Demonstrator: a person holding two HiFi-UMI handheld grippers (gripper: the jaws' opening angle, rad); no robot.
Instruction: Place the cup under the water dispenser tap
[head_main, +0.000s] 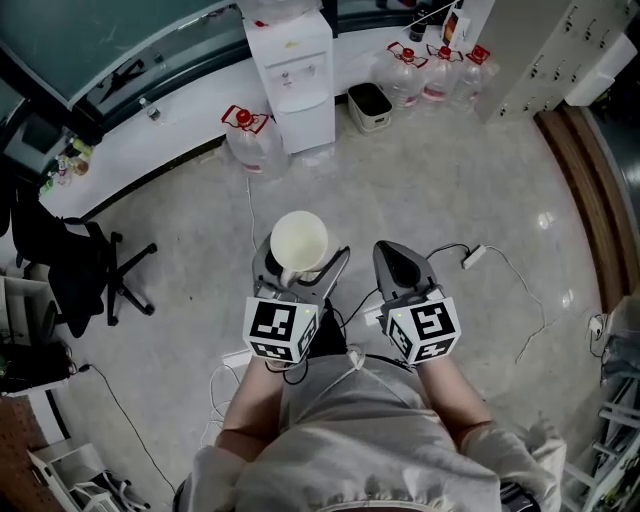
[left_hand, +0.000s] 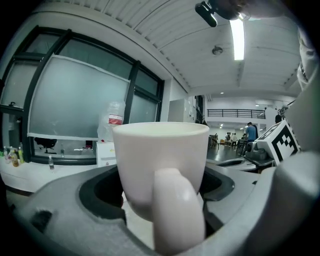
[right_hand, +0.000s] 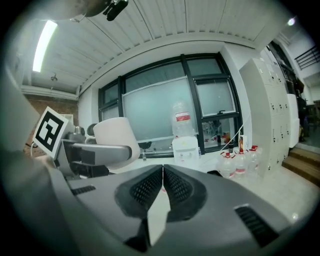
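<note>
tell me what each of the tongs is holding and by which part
Left tongs grip the white cup by its lower body, one jaw on each side, with the handle left free. Right tongs are shut on nothing.

The head view is looking steeply down. Both gripper views are looking forward, sharing the water dispenser (head_main: 297, 75).

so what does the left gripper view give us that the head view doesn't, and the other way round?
Left gripper view only: the cup side-on with its handle facing the camera, the ceiling light, and people far down the hall.
Head view only: a look down into the cup, which looks empty, the office chair, the water jugs on the floor, the bin, and the right gripper with jaws together.
Both: the cup held in the left gripper, the water dispenser well ahead, and the right gripper's marker cube.
</note>
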